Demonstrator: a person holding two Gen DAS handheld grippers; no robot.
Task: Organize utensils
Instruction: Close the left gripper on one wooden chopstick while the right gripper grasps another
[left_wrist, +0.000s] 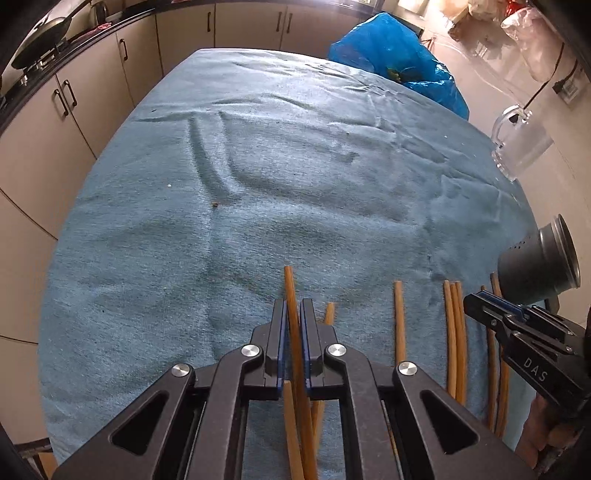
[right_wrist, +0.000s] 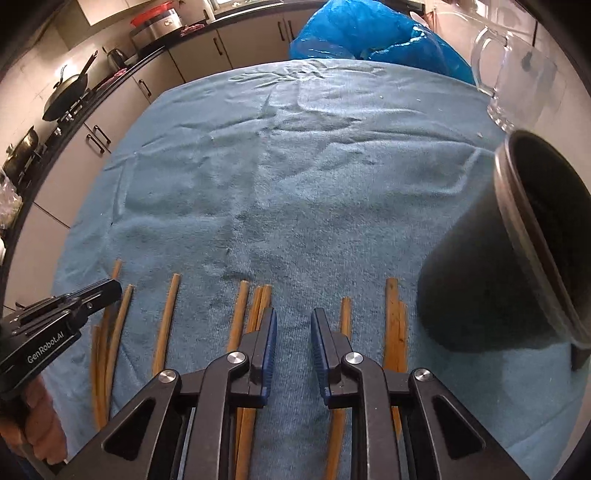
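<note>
Left tool (left_wrist: 293, 314) grips chopstick (left_wrist: 290, 291), lower end cut off by frame.

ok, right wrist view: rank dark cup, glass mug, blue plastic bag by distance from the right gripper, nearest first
From the right gripper:
1. dark cup, just to its right on the blue towel, mouth tipped toward the camera.
2. glass mug, farther back on the right, near the towel's edge.
3. blue plastic bag, beyond the towel's far edge, centre-right.

Chopsticks (right_wrist: 164, 325): near ends hidden under gripper bodies, both views. Dark holder (right_wrist: 491, 266) cut by right edge; glass mug (right_wrist: 513, 74) too. Hand (right_wrist: 40, 424) mostly out of shot.
</note>
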